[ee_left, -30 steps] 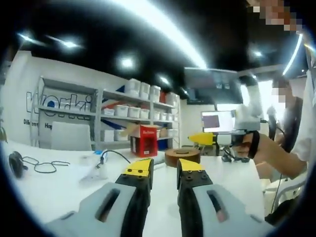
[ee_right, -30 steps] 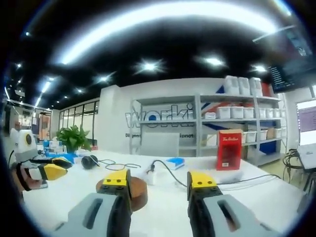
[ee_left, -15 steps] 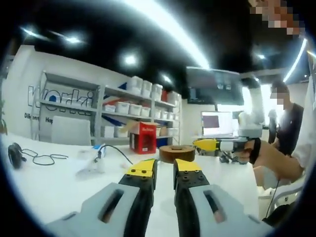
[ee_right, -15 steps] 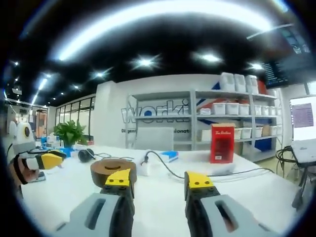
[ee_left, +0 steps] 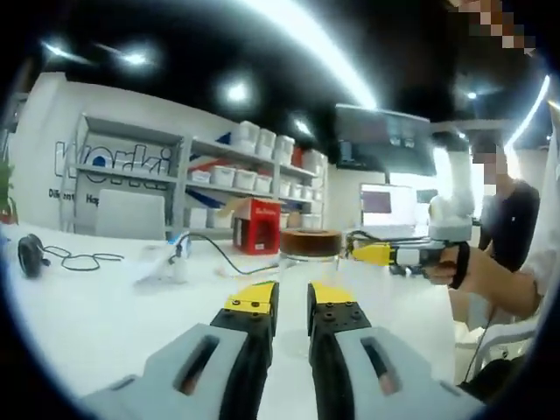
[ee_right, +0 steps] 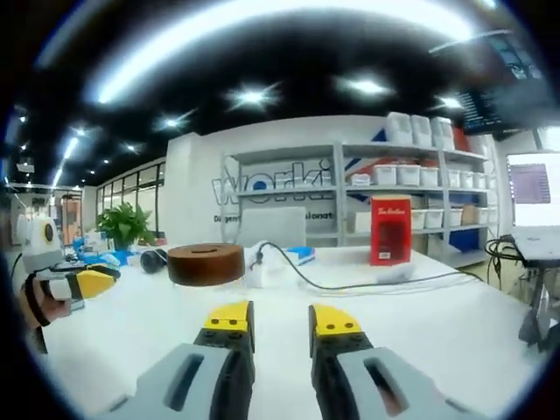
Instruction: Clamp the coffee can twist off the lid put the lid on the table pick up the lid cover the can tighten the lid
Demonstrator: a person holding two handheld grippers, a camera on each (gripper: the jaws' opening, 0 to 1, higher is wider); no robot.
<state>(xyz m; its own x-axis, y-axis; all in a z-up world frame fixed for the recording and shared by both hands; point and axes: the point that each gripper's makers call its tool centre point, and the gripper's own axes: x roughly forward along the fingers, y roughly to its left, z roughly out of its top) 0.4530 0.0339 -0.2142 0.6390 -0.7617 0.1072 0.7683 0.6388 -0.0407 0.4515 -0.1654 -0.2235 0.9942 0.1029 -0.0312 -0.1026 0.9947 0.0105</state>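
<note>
In the left gripper view, near centre: left claw (ee_left: 291,299), yellow tips drawn close with a slim gap, grasping nothing. Beyond it on the white desk (ee_left: 105,306), the coffee can (ee_left: 310,248), brown lid (ee_left: 311,240) on top of a clear body. Right of the can, apart from it: right claw (ee_left: 367,253), held in a person's hand (ee_left: 455,267); whether clenched or released cannot be told here. Far left: black headphones (ee_left: 29,255) with cable. Far centre: red box (ee_left: 260,238), shelving (ee_left: 227,188) with white bins. Against one second earlier: tips closer together.

In the right gripper view, near centre: right claw (ee_right: 277,318), tips narrowly parted, nothing between them. Far left of it, the lid (ee_right: 206,263) of the can. Far left edge: left claw (ee_right: 92,282). Behind the can: white power strip (ee_right: 256,275) with black cable, red box (ee_right: 390,230), potted plant (ee_right: 127,226). Against one second earlier: tips markedly nearer each other.
</note>
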